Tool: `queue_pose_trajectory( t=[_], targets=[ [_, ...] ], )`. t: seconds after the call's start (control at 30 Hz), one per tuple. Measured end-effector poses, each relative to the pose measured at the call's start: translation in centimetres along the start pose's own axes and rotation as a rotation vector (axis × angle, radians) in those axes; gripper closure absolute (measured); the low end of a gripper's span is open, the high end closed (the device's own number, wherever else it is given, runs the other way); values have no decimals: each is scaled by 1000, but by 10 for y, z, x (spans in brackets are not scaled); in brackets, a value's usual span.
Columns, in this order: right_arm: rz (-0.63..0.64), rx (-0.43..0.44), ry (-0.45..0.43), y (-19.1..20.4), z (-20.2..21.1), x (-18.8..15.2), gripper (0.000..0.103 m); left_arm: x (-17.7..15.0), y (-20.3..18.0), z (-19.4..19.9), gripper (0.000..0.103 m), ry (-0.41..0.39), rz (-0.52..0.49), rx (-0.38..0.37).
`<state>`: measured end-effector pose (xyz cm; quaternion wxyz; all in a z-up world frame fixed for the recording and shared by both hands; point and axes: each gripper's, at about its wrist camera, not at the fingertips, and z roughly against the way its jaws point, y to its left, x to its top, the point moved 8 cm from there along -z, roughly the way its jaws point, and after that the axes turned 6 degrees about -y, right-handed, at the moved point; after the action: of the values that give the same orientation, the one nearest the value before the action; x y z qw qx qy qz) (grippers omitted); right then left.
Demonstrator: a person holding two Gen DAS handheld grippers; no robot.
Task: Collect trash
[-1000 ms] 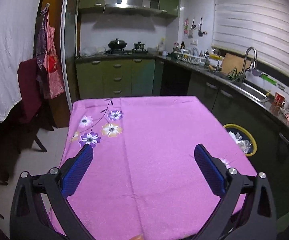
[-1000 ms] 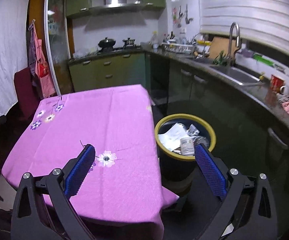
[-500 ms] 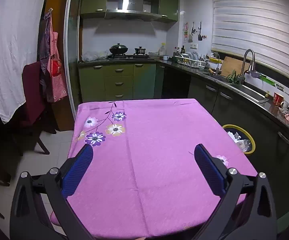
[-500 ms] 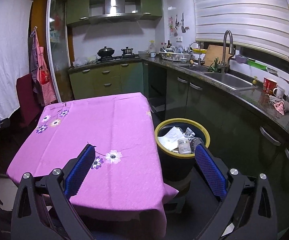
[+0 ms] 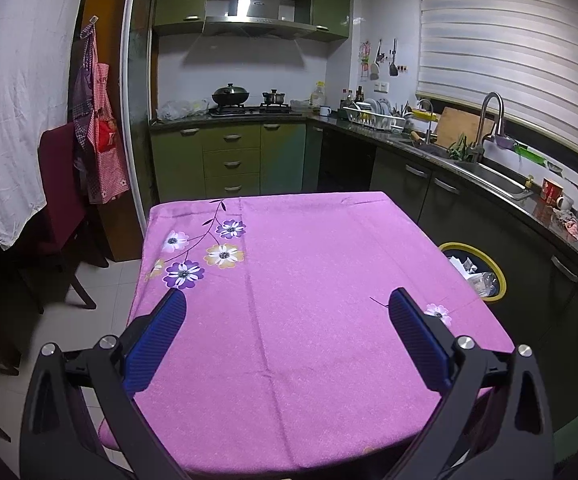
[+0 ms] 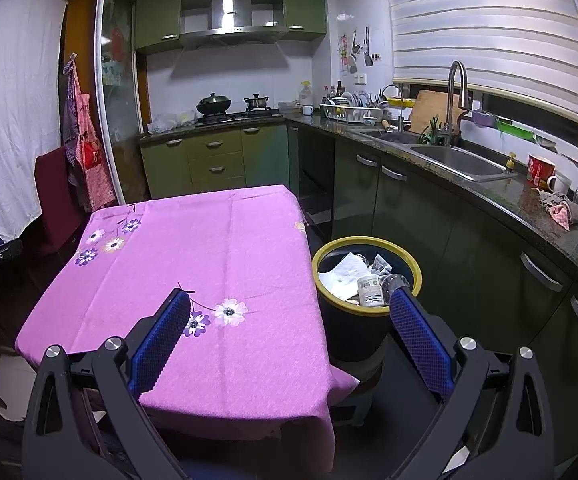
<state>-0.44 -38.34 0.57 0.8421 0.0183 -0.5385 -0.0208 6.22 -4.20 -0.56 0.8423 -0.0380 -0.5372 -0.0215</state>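
Observation:
A dark bin with a yellow rim stands on the floor right of the table. It holds white paper, a small white bottle and crumpled wrappers. The bin also shows in the left wrist view. The table wears a pink flowered cloth with no loose items on it; it also shows in the right wrist view. My left gripper is open and empty above the table's near half. My right gripper is open and empty over the table's near right corner, its right finger beside the bin.
Green cabinets and a dark counter with a sink run along the right wall. A stove with pots is at the back. A dark red chair stands left of the table. A mug and cloth lie on the counter.
Both grippers have pulled back and risen, so more of the table and kitchen shows. Both stay open and empty.

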Motion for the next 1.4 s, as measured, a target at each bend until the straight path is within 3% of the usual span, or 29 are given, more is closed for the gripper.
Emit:
queue_pose_trajectory(
  t=[1.4],
  targets=[
    [-14,1,22,-1,-16,-7,5,-7,-8,-7,6,27,-23,-25]
  ],
)
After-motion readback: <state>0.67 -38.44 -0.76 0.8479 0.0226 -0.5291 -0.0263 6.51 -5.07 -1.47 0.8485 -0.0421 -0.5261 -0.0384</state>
